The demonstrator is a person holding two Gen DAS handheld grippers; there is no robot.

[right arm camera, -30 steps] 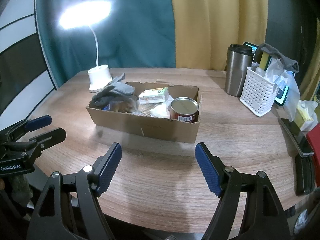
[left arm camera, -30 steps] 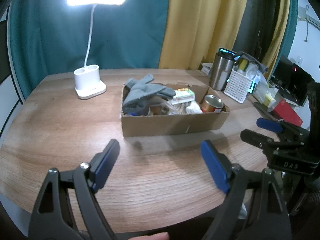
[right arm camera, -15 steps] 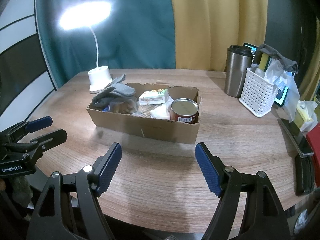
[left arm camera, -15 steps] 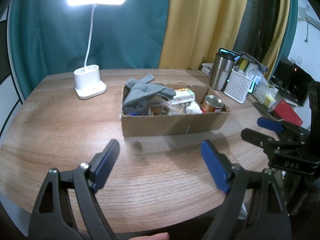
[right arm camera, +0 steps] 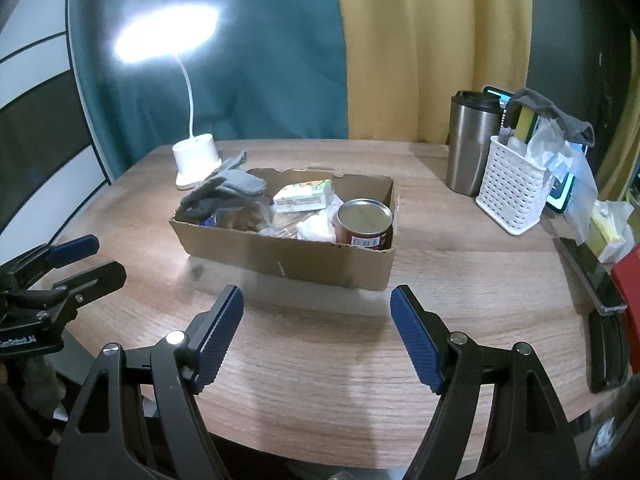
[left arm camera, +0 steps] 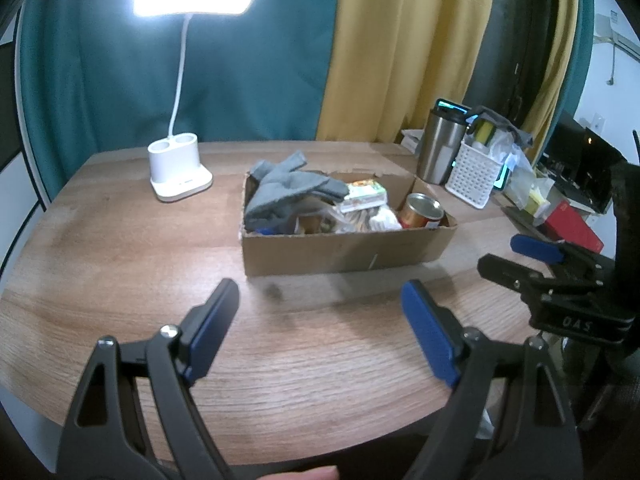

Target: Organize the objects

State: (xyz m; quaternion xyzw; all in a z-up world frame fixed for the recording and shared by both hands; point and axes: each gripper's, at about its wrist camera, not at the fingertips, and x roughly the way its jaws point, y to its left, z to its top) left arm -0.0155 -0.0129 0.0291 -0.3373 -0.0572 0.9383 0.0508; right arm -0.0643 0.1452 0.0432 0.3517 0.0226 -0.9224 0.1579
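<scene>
A shallow cardboard box (left arm camera: 344, 250) (right arm camera: 296, 258) stands mid-table. In it lie grey gloves (left arm camera: 288, 192) (right arm camera: 226, 188), a small green-and-white carton (left arm camera: 366, 196) (right arm camera: 306, 196), a red tin can (left arm camera: 424, 212) (right arm camera: 365, 224), white crumpled wrap (right arm camera: 316, 230) and a snack bag (right arm camera: 240, 220). My left gripper (left arm camera: 320, 320) is open and empty over the table's near edge, short of the box. My right gripper (right arm camera: 316, 328) is open and empty, also short of the box. Each gripper shows at the side of the other's view (left arm camera: 532, 260) (right arm camera: 76, 260).
A lit white desk lamp (left arm camera: 180, 174) (right arm camera: 196, 160) stands back left. A steel tumbler (left arm camera: 440, 152) (right arm camera: 472, 144) and a white basket (left arm camera: 474, 178) (right arm camera: 512, 192) with clutter stand back right. A red box (left arm camera: 572, 228) and a dark phone-like slab (right arm camera: 588, 272) lie at the right edge.
Both views have crept slightly toward the box; nothing else has moved. Both grippers stay open.
</scene>
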